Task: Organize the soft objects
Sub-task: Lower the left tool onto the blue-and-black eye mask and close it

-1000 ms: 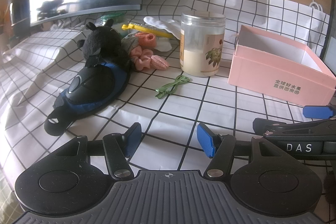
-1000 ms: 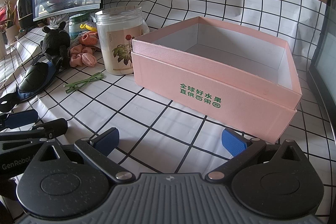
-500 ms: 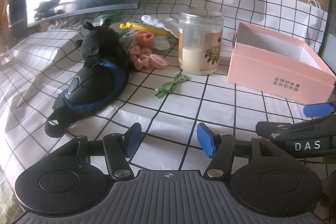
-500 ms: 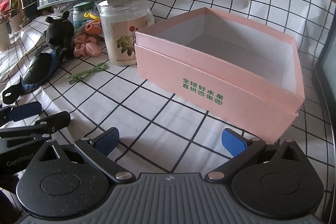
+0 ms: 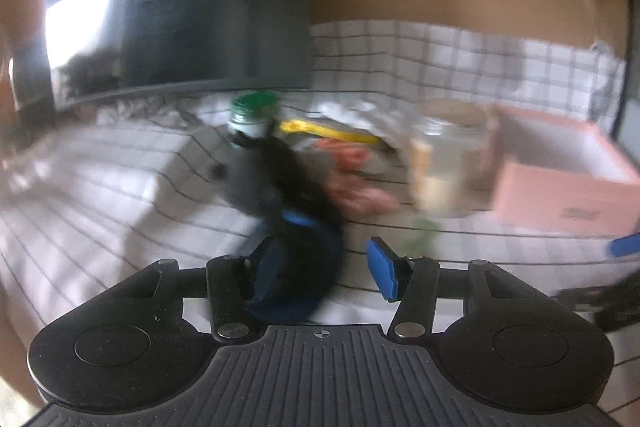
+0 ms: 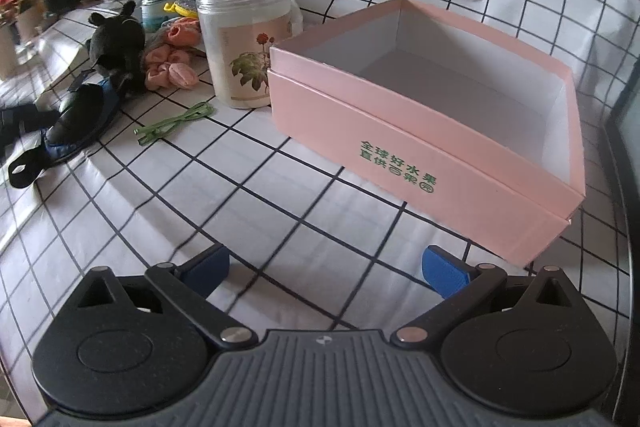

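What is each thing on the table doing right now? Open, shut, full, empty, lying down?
Pink box: open, empty.
Big jar: lid on, upright.
Green-lidded jar: lid on, upright.
Black plush toy: lying on the cloth, between the left tongs' fingers, not squeezed as far as the blur shows.
Left tongs: open, just been closing.
Right tongs: open, empty.
Green ribbon: lying loose.

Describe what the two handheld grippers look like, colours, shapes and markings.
Both match: the left gripper and right gripper each have a black ribbed body with a small crosshair mark, two round black discs, black linkage arms with silver rivets, and two fingers tipped with blue pads. No cables or sleeves show.
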